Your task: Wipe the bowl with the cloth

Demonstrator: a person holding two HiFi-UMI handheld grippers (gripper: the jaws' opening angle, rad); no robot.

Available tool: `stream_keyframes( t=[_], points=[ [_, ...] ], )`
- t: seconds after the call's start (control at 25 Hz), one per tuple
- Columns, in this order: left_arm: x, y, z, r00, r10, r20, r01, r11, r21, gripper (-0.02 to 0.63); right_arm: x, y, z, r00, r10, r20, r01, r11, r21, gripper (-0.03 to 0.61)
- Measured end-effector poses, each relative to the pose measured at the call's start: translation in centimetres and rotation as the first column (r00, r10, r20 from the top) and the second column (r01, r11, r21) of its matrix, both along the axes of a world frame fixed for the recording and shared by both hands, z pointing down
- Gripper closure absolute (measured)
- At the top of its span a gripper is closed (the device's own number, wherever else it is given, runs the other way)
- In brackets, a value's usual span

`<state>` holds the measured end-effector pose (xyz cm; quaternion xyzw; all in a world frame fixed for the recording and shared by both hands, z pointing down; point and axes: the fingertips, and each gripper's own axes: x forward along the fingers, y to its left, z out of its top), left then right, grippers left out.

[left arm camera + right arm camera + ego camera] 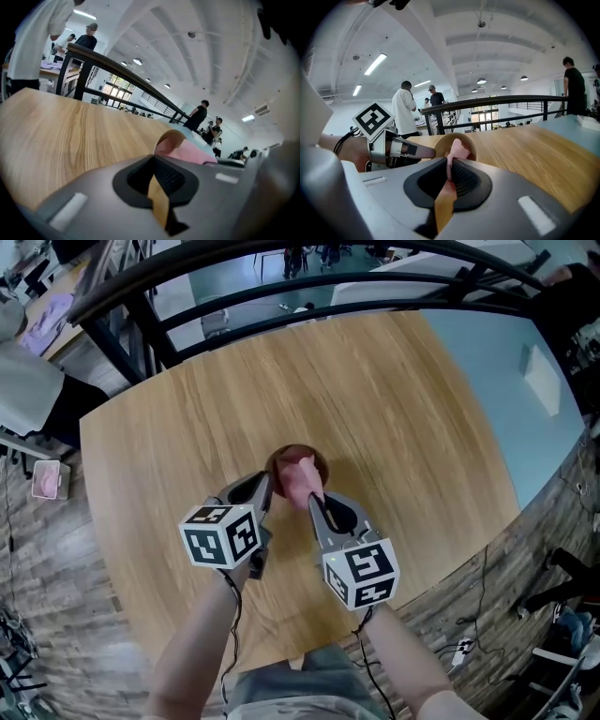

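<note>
Two grippers clamped at one small bowl (321,463)

Nearest, the left gripper (265,487) has its jaws closed on the brown bowl's left rim. The right gripper (315,501) pinches a pink cloth (300,479), which sits bunched inside the bowl. Beyond them spreads the wooden table (375,399).

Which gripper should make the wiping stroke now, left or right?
Right. The right gripper is shut on the pink cloth, which sits at the bowl opening. The left gripper is shut on the bowl's rim, so it is probably best used as the holder.
</note>
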<state>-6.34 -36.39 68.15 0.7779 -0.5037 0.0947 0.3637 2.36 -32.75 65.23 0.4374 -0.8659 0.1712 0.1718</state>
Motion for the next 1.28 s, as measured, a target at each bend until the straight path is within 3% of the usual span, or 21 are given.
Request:
stream_keyframes(
  t=[0.4, 0.76, 1.12, 1.28],
  points=[
    [1.7, 6.7, -11.6, 0.973, 0.085, 0.212, -0.124, 0.977, 0.174, 0.611, -0.9, 4.7, -10.2, 0.999, -0.036, -0.026, 0.039, 0.994, 0.105, 0.560],
    [3.7, 13.1, -21.4, 0.913, 0.115, 0.390, -0.241, 0.926, 0.290, 0.609, -1.5, 10.3, -19.6, 0.993, -0.097, -0.060, 0.107, 0.976, 0.192, 0.560],
    [6.6, 18.7, -27.7, 0.860, 0.128, 0.494, -0.344, 0.861, 0.375, 0.609, -0.7, 13.6, -24.3, 0.992, -0.099, -0.083, 0.117, 0.962, 0.246, 0.560],
    [7.0, 20.3, -28.8, 0.860, 0.133, 0.492, -0.354, 0.851, 0.389, 0.609, -0.3, 14.2, -25.7, 0.996, -0.071, -0.053, 0.082, 0.963, 0.256, 0.560]
  ],
)
